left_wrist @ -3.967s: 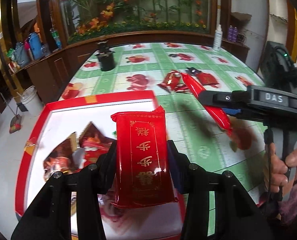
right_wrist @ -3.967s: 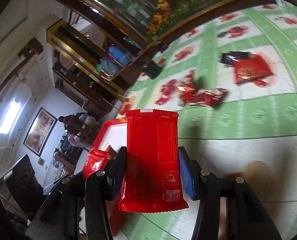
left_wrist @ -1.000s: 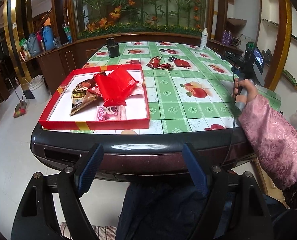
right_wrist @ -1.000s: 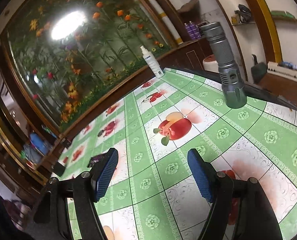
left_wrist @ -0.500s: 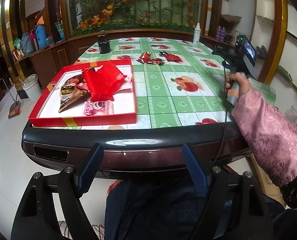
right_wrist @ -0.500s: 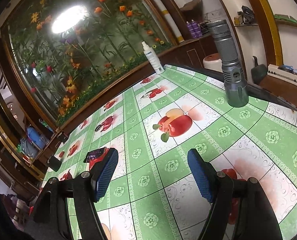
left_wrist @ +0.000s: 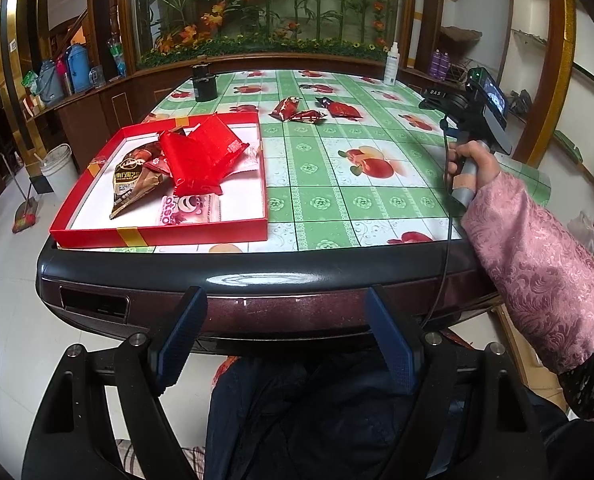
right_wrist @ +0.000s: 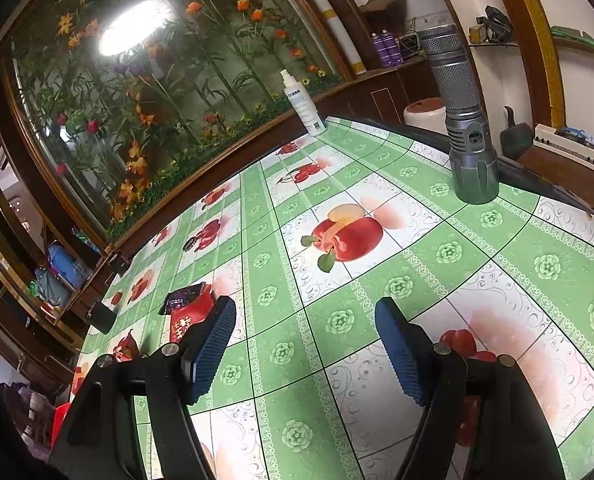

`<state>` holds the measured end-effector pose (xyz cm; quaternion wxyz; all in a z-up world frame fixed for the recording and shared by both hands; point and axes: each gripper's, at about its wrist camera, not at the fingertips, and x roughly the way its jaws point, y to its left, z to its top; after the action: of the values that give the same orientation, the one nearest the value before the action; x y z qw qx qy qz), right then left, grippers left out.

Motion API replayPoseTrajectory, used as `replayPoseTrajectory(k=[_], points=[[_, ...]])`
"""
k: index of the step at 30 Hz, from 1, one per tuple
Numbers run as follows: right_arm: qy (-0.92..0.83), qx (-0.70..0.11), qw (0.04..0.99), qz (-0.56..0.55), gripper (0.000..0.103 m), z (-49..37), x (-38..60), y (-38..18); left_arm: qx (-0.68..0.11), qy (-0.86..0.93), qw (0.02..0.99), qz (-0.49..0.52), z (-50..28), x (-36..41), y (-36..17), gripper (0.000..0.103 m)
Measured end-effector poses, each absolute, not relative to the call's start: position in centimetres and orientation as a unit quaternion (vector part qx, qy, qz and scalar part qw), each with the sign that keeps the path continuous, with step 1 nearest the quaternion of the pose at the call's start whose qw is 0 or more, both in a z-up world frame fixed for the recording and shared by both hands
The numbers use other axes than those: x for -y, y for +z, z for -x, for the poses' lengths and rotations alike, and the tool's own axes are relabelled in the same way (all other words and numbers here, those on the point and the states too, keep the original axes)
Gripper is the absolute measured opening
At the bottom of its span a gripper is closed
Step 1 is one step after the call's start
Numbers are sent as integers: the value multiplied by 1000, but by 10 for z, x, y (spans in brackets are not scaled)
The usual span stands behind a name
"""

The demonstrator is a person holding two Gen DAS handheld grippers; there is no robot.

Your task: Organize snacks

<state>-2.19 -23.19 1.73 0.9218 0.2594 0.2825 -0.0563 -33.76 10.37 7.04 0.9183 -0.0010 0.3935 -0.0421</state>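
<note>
A red box tray [left_wrist: 201,231] sits on the table's near left corner and holds two red packets [left_wrist: 203,154], a brown cone-shaped snack [left_wrist: 131,182] and a pink packet [left_wrist: 189,210]. Three red snacks [left_wrist: 315,111] lie on the green tablecloth farther back. My left gripper [left_wrist: 285,338] is open and empty, held off the table in front of its edge. My right gripper [right_wrist: 305,344] is open and empty, low over the cloth at the table's right side; it also shows in the left wrist view [left_wrist: 477,112]. A red packet [right_wrist: 187,320] and a dark one [right_wrist: 183,298] lie left of it.
A grey flashlight [right_wrist: 463,120] stands on the table's right edge. A white spray bottle [right_wrist: 303,104] stands at the far edge, and a black cup [left_wrist: 204,84] at the far left. A dark glossy table rim [left_wrist: 257,280] faces my left gripper.
Both grippers held red packets four seconds ago; those now lie in the tray and both grippers are open. My left gripper stays back off the table. My right gripper has turned slightly left.
</note>
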Motion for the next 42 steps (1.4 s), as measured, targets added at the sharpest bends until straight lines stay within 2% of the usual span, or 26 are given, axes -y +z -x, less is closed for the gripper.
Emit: replayPoseTrajectory(k=[42], points=[[-57, -298, 916, -264, 75, 21, 229, 12, -390, -30, 920, 7, 336, -112, 72, 81]])
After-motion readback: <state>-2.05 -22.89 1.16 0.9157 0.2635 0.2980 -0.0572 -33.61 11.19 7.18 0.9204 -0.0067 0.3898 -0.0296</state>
